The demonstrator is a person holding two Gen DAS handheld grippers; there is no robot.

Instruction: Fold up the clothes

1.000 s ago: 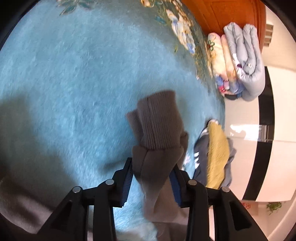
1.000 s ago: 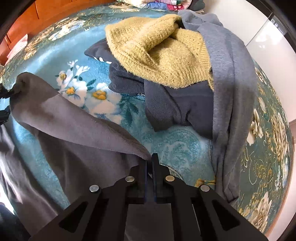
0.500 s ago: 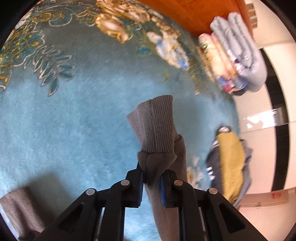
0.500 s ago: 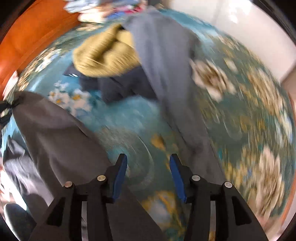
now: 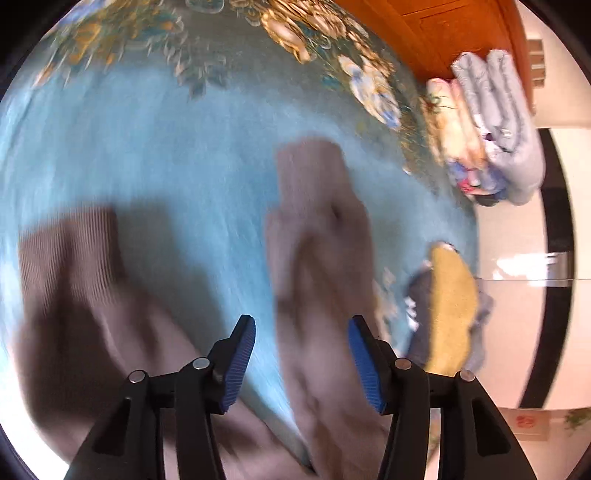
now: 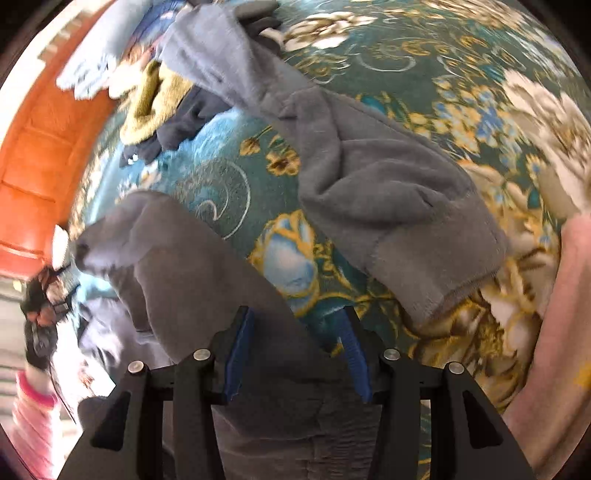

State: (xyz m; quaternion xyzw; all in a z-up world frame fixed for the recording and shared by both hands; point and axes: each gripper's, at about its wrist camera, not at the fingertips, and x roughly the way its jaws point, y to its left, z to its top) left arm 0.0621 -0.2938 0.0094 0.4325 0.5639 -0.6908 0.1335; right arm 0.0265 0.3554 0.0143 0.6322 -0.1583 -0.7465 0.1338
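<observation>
The left tool [image 5: 301,363] is seen with its jaws apart, just opened off the brown-grey garment [image 5: 317,266], whose ribbed cuff end lies loose on the blue floral carpet [image 5: 166,147] ahead of the blue pads [image 5: 240,365], nothing being gripped. The right tool [image 6: 297,354] is held apart as well, the same garment's dark cloth [image 6: 192,266] lying under and between its jaws but not pinched. A grey sweater [image 6: 369,184] is spread just beyond, with a yellow knit [image 6: 147,107] piled farther off; folded bedding [image 5: 491,125] is stacked by the orange wooden furniture [image 5: 443,29].
</observation>
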